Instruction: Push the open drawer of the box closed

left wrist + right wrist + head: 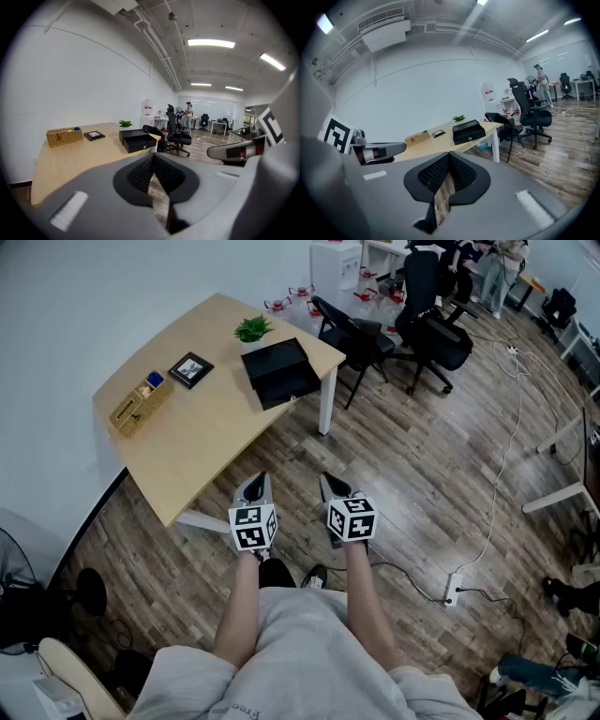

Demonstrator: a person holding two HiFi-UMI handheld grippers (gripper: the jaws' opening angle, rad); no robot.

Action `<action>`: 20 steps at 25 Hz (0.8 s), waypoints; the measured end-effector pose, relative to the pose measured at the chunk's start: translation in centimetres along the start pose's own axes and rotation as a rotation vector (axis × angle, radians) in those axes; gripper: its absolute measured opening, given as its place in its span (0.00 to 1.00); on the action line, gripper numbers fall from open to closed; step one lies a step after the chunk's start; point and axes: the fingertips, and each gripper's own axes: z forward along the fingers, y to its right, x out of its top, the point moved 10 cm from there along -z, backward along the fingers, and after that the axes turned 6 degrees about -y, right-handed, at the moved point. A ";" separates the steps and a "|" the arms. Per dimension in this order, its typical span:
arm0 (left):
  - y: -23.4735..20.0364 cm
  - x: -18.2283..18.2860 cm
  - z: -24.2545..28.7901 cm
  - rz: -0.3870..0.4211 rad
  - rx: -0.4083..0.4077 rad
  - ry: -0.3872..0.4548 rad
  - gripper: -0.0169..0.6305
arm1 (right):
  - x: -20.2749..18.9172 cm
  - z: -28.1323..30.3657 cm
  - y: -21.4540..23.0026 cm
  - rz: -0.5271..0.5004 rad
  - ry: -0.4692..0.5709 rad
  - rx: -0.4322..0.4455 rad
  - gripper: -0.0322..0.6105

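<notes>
Jaws pressed together, empty, on left gripper (253,487) and right gripper (332,487), side by side off the table (202,442) edge; box (274,359) well ahead near far corner, open drawer (289,387) front facing them, neither gripper clearly nearer.

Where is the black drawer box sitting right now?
In the head view, the black box sits at the far right corner of the table, beside the small potted plant and right of the picture frame.
</notes>
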 end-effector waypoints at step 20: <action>-2.3 1.0 1.3 -0.027 0.023 0.022 0.11 | 1.5 1.6 1.1 -0.051 0.012 -0.029 0.05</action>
